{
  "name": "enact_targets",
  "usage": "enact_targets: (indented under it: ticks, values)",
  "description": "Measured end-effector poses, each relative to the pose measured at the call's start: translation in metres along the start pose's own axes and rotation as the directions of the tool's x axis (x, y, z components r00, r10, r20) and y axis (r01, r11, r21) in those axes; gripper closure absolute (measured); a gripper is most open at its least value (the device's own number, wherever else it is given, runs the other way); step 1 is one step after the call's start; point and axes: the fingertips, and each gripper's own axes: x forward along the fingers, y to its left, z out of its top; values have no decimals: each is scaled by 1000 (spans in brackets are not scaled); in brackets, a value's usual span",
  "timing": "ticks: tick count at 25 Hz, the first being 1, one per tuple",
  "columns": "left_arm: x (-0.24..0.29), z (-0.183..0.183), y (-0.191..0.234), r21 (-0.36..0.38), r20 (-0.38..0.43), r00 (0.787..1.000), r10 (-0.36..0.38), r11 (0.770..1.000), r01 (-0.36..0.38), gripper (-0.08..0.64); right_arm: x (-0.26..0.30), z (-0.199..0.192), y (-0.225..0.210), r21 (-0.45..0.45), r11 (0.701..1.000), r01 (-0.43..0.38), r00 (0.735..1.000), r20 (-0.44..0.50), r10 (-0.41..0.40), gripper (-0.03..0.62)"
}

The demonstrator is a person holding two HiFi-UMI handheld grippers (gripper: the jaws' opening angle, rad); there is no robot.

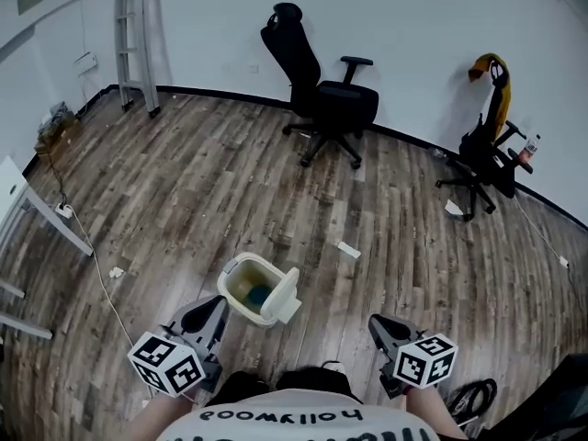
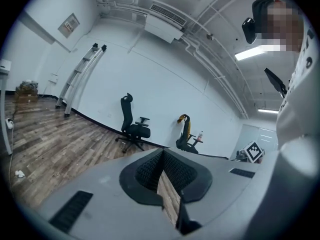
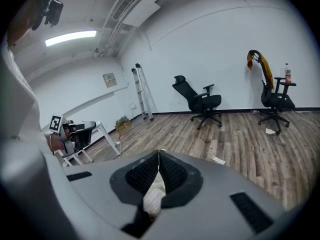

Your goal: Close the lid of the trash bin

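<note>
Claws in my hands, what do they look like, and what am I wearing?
The left claw and right claw have smooth grey shells with black ribbed pads inside the jaws. Each carries a white cube printed with black square markers. You wear a white top with black lettering.

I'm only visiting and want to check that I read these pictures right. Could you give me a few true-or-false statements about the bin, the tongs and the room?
1. The trash bin's lid stands open. True.
2. The left tongs grip the lid. False: they are shut on nothing, and their own view shows only floor behind them.
3. The right tongs are shut and empty. True.
4. The ladder lies flat on the floor. False: it stands upright against the wall.
5. A yellow cloth hangs over an office chair. True.
</note>
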Motion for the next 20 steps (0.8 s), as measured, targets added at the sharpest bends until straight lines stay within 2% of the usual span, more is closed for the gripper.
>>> enact_targets:
  ticks: [5,11,15,20]
  values:
    - [6,-2,-8,-38,30,992,123,992,-122,552,8,19,-31,-79,993,-86,995,-54,82,581]
    - [11,-9,-28,-63,80,965,251,967,-247,552,16,23,-68,-89,979,-183,979,-105,173,581]
    - [7,-25,-44,-97,106,934,341,938,-332,552,24,26,-83,-146,953,-266,958,-153,244,581]
    - [-9,-49,-61,-154,148,870,471,880,-450,552,37,23,-89,-215,896,-389,910,-239,338,581]
